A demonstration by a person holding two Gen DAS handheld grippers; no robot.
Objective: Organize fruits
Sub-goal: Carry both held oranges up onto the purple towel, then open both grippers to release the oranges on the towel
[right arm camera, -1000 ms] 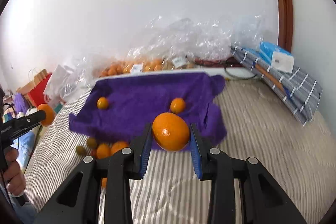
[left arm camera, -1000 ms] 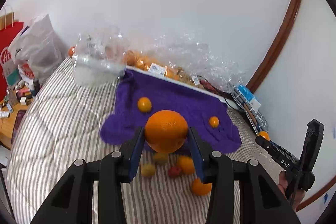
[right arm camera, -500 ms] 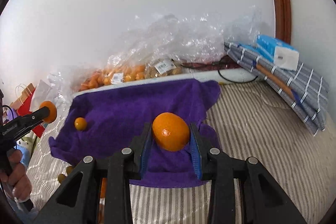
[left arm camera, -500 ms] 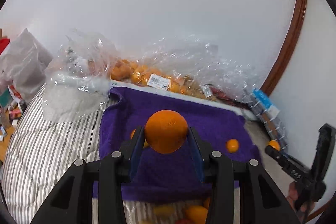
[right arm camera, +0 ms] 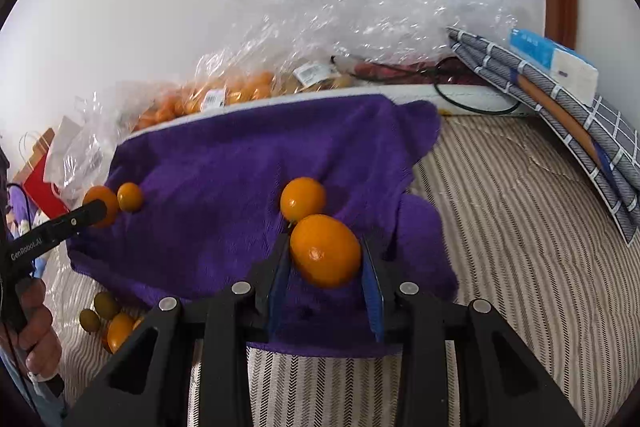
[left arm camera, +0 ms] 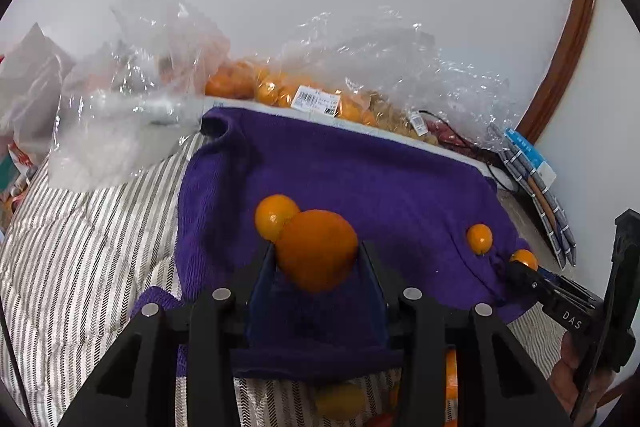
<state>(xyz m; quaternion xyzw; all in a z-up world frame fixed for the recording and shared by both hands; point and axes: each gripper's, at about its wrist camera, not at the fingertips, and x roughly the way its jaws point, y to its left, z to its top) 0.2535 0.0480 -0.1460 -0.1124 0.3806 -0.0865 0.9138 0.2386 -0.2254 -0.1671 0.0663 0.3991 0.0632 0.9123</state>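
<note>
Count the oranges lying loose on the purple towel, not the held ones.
2: one small orange just beyond the right gripper, one near the towel's left edge. Folds may hide others.

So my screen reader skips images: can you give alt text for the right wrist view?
The right tool grips an orange above a purple towel on a striped bed. Two smaller oranges lie on the towel, with bagged fruit by the wall.

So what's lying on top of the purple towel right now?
Two small oranges rest on the purple towel: one near its left edge, one mid-towel. Oranges held in the jaws hang above it. Whatever sits beneath the black jaws stays hidden.
</note>
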